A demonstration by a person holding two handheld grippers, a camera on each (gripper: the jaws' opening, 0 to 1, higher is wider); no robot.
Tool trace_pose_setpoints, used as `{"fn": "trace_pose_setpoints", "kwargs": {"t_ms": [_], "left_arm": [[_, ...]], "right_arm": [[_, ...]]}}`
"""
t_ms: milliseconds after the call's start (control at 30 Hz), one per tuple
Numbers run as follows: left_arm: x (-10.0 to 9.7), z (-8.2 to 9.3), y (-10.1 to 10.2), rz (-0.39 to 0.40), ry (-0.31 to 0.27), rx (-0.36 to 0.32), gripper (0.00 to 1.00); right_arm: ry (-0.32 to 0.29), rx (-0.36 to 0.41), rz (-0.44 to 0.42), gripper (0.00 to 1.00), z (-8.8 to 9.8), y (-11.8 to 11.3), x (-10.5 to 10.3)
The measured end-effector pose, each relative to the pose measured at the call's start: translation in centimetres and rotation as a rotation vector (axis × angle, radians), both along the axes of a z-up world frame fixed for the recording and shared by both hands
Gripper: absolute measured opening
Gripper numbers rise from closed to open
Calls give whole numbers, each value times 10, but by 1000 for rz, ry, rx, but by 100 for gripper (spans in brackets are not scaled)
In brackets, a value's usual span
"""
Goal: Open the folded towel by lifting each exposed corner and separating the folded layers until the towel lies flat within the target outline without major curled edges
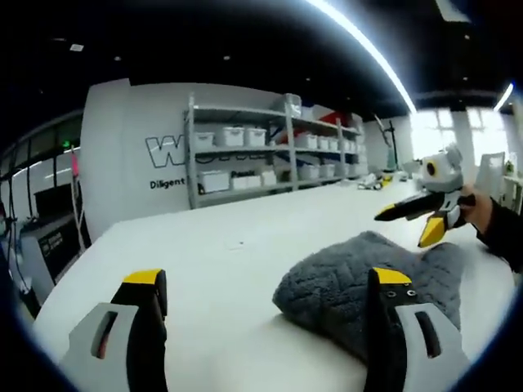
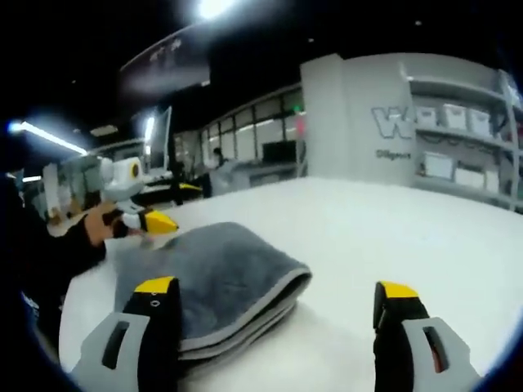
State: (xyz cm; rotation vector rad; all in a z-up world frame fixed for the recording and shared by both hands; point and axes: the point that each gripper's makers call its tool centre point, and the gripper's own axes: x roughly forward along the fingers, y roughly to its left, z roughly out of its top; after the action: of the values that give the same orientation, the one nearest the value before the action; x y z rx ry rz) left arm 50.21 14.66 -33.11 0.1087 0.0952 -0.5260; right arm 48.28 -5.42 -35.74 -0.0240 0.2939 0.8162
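Observation:
A grey folded towel (image 1: pixel 359 273) lies on the white table (image 1: pixel 221 245), its stacked layers (image 2: pixel 245 314) showing along the near edge. My left gripper (image 1: pixel 268 282) is open and low over the table. The towel's rounded end sits in front of its right jaw. My right gripper (image 2: pixel 276 290) is open too, with the towel (image 2: pixel 216 269) ahead of its left jaw and nothing held. Across the towel, the right gripper (image 1: pixel 409 224) hovers just above its far edge. From the other side, the left gripper (image 2: pixel 169 206) is held by a hand at the towel's far side.
A metal shelf rack (image 1: pixel 270 151) with white bins stands behind the table against a lettered wall, and it also shows as the rack (image 2: pixel 458 139). The table edge (image 1: pixel 73 269) runs along the left, with equipment beyond it. Bare tabletop (image 2: pixel 392 229) stretches right of the towel.

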Motion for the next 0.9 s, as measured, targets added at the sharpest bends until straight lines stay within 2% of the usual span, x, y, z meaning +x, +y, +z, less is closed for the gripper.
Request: {"fn": "trace_pose_setpoints", "kwargs": {"t_ms": [67, 167, 267, 333, 600, 767, 800, 900], "left_arm": [[-3, 0, 0, -8, 24, -12, 100], [-8, 5, 3, -3, 35, -13, 100], [-18, 18, 7, 14, 10, 8, 100], [-24, 24, 7, 16, 2, 7, 100], [-50, 30, 4, 0, 17, 54, 100], [-64, 41, 7, 1, -2, 66, 100], [-67, 43, 8, 3, -6, 69, 100], [-80, 44, 7, -18, -6, 68, 100]], "right_arm": [[5, 56, 14, 99, 10, -1, -5], [-22, 89, -25, 99, 23, -16, -9], [-26, 65, -69, 94, 28, -28, -14], [-38, 61, -81, 94, 36, -33, -20], [-98, 50, -98, 95, 64, -44, -44], [-114, 35, -105, 94, 71, -49, -54], [-116, 35, -109, 94, 74, -53, -50], [-119, 36, -122, 93, 72, -59, -53]]}}
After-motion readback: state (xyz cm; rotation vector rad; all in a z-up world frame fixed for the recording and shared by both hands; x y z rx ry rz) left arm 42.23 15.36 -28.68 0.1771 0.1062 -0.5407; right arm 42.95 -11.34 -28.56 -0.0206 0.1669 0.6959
